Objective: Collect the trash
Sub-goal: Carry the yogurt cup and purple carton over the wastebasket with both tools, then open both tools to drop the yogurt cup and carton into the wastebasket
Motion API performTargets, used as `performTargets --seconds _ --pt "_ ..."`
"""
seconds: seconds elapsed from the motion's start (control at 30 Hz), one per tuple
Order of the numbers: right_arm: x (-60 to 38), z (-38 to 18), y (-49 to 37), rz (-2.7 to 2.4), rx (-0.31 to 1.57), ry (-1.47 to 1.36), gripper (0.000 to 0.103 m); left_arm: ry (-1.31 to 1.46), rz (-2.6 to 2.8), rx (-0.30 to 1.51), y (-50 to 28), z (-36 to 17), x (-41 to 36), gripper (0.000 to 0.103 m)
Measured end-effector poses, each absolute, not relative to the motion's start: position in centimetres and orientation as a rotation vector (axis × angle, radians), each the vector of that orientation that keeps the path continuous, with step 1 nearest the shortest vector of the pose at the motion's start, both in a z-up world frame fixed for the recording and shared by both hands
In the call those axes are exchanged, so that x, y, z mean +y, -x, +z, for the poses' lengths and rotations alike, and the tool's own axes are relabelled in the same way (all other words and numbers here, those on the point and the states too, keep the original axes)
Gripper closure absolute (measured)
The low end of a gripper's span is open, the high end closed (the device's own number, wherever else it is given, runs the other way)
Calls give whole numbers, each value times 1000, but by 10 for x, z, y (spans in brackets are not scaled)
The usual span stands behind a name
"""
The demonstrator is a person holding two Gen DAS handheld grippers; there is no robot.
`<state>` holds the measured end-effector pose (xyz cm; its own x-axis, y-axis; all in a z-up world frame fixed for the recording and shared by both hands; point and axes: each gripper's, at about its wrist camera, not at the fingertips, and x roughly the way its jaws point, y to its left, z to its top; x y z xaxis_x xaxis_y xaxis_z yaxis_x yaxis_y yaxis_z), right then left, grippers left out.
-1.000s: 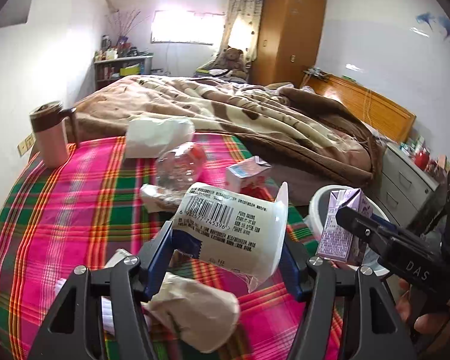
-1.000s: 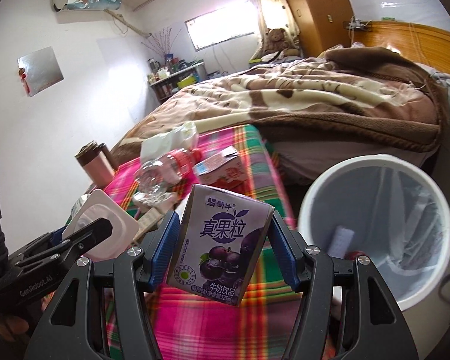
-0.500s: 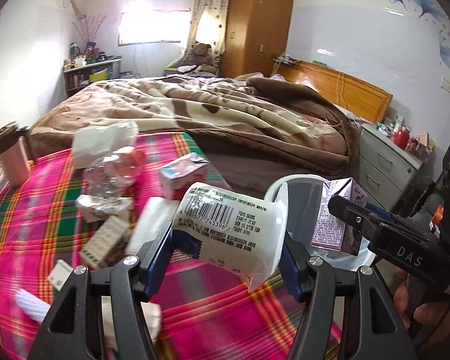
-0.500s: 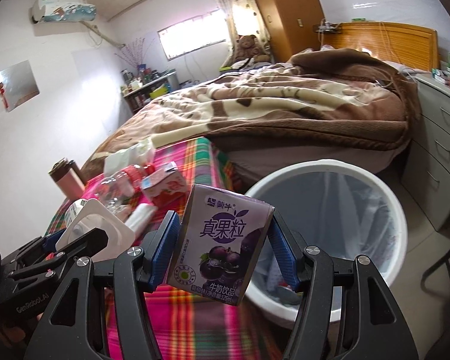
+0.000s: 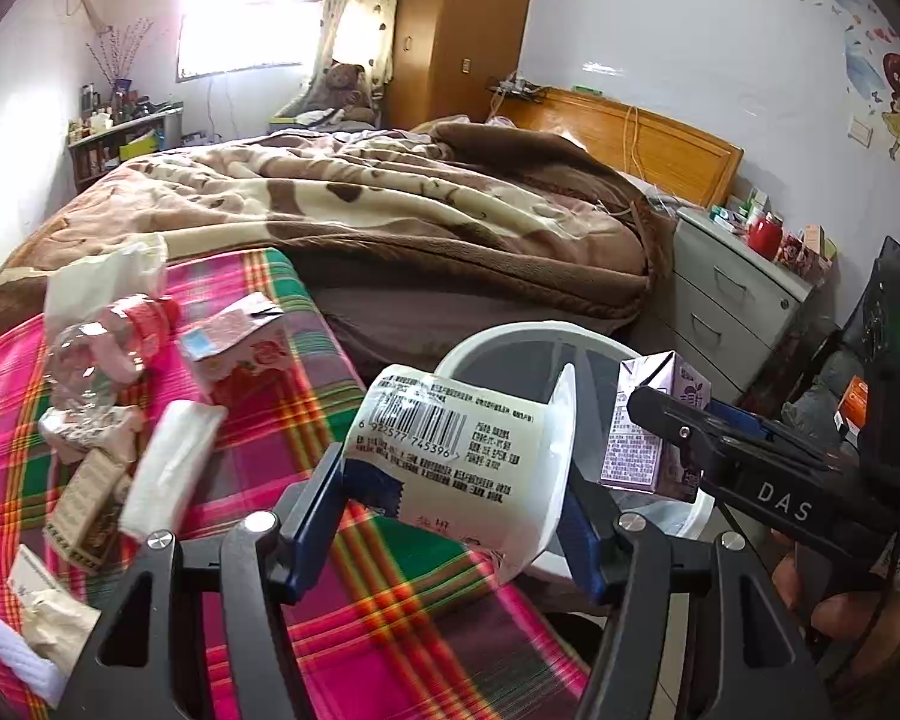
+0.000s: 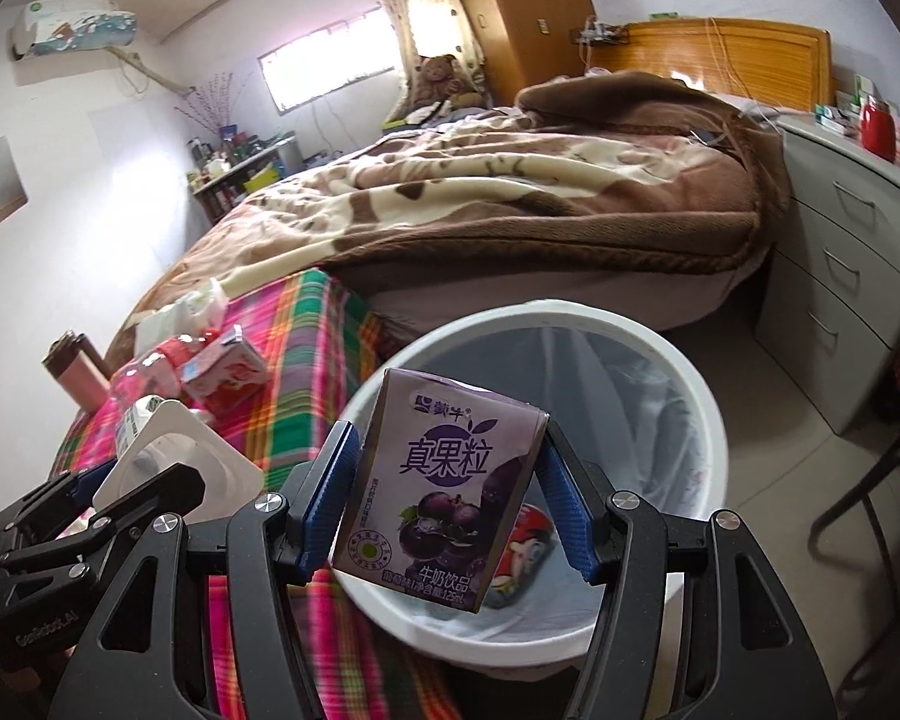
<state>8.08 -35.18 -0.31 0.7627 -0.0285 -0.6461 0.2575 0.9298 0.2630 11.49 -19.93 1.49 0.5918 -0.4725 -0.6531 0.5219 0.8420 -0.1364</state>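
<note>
My left gripper is shut on a white yogurt cup with a barcode, held at the table's right edge beside the white trash bin. My right gripper is shut on a purple milk-drink carton, held over the bin's near rim. The bin has a liner and a colourful wrapper inside. The carton also shows in the left wrist view, and the cup in the right wrist view.
On the plaid tablecloth lie a crushed clear bottle, a pink carton, tissues, a small brown box and paper scraps. A bed with a brown blanket lies behind. A grey drawer unit stands right.
Both grippers have moved right, from over the table toward the bin. The carton now hangs over the bin's opening and the cup has reached the table edge. Both grips are unchanged.
</note>
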Motion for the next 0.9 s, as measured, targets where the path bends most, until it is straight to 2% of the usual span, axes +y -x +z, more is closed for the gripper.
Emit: performTargets --seconds 0.47,0.83,0.9 --pt "-381 -17 -84 -235 746 -336 41 -122 -640 775 -117 5 -241 36" --pt "-387 -20 -82 -290 768 -313 40 -144 -673 780 -115 2 -254 24" --pt "-388 -19 -81 -295 762 -319 34 -136 -668 780 -116 3 -251 23"
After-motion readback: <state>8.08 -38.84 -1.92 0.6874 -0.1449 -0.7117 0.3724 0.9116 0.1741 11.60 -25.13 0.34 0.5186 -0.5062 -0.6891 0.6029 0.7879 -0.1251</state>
